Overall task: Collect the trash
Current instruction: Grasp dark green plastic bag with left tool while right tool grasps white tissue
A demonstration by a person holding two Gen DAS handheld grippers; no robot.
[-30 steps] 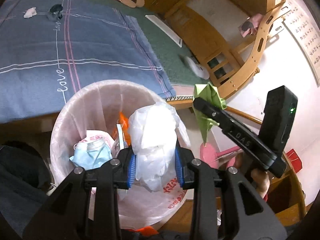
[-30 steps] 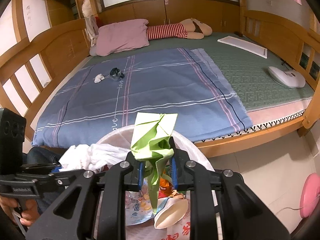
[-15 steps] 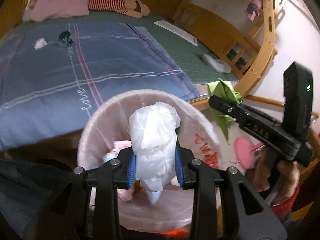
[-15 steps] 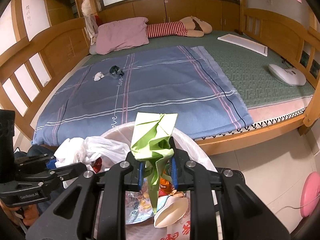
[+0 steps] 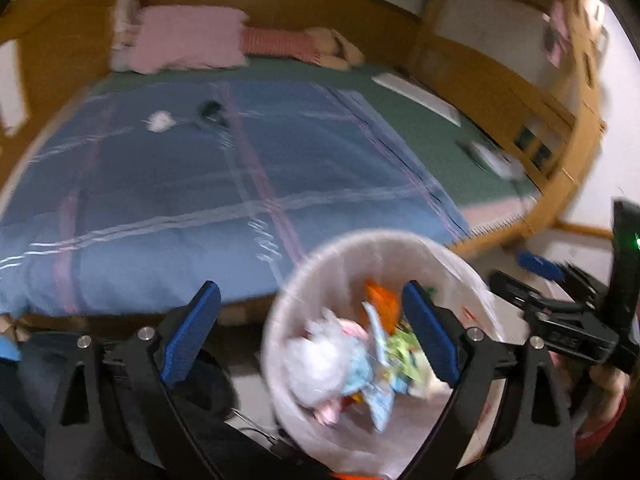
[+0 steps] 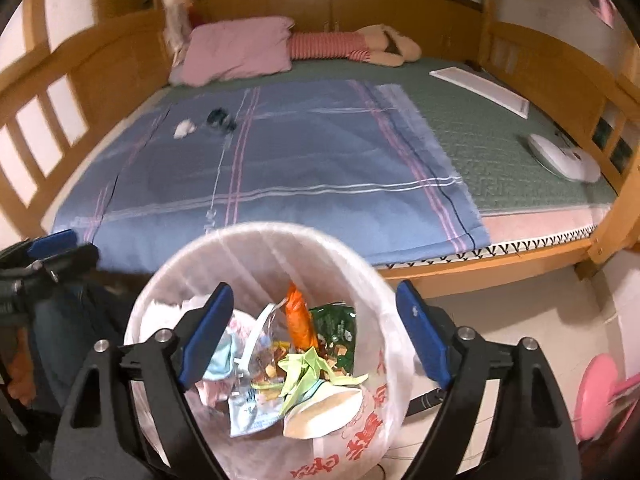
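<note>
both loads are dropped, so the step in hand is the release over the bin (image 6: 360, 264). the left gripper (image 5: 316, 336) has just been opening its jaws; they stand wide with nothing between them, and the white plastic bag (image 5: 316, 364) lies in the bin among the other rubbish. the right gripper (image 6: 316, 332) has likewise just been opening; its jaws gape empty, and the green paper (image 6: 308, 372) rests on top of the pile inside, near the bin's front wall.

what is left of the task, by my reading, sits on the bed (image 6: 500, 148): one small white scrap (image 6: 184, 130) and one dark crumpled thing (image 6: 220, 117), lying just beside each other on the blue blanket (image 6: 304, 168) toward its far left corner, well apart from the bin. the next move calls for reaching across the blanket to that corner, one piece per gripper, with the jaws kept wide until they straddle each piece.

counted: two grippers, one bin, two loose pieces on the blanket. also on the bed: one pink pillow (image 6: 236, 50), one striped doll (image 6: 348, 44), one white board (image 6: 480, 90), one white gadget (image 6: 560, 156).
</note>
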